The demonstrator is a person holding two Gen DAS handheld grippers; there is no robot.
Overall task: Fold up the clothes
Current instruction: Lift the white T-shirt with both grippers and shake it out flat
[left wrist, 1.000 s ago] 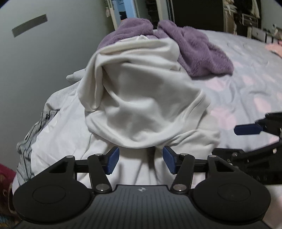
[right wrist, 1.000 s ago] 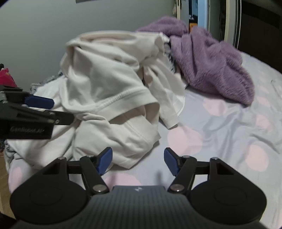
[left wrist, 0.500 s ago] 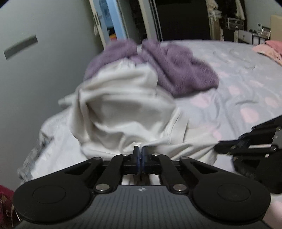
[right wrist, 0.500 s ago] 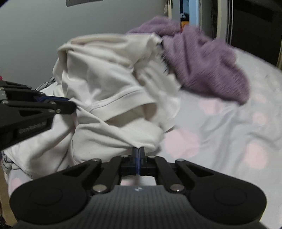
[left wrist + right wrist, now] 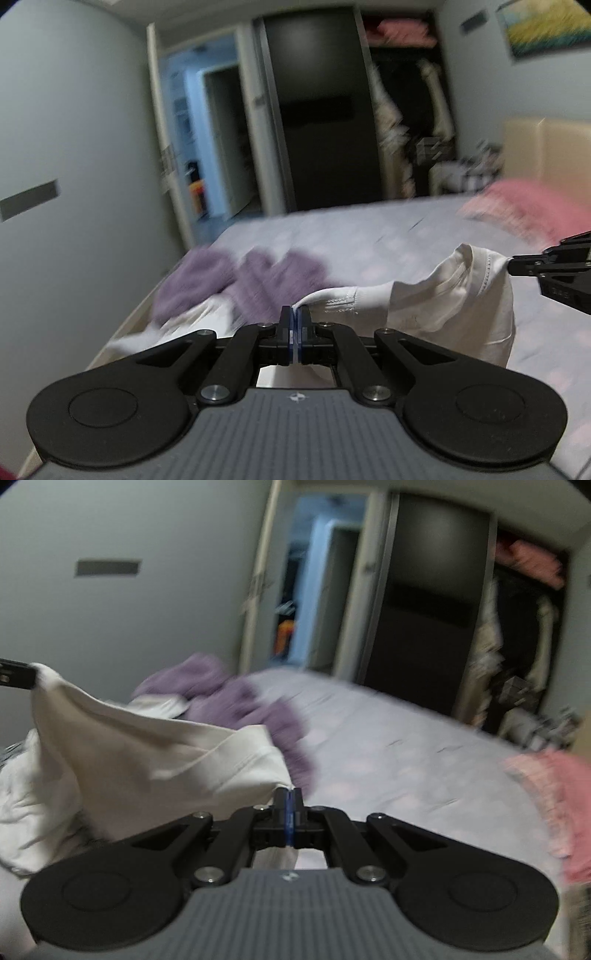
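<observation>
A cream-white garment (image 5: 443, 310) (image 5: 147, 760) hangs stretched in the air above the bed, held by both grippers. My left gripper (image 5: 295, 317) is shut on one edge of it, the hem running off to the right. My right gripper (image 5: 289, 801) is shut on the other edge, and the cloth sags away to the left. In the left wrist view the right gripper (image 5: 517, 266) shows at the right edge, pinching the cloth. The left gripper's tip (image 5: 35, 675) pokes in at the left edge of the right wrist view. Both views are blurred.
A purple fleece (image 5: 240, 284) (image 5: 236, 701) lies heaped on the pale dotted bedsheet (image 5: 388, 240) (image 5: 406, 753). More white clothes (image 5: 26, 819) sit at the bed's left edge. Pink cloth (image 5: 524, 206) (image 5: 561, 797) lies at the right. A grey wall, an open doorway (image 5: 207, 140) and a dark wardrobe (image 5: 321, 122) stand behind.
Both grippers shut on the white garment's lower edge, then rose and tilted up. The garment has come off the heap and now hangs stretched between them.
</observation>
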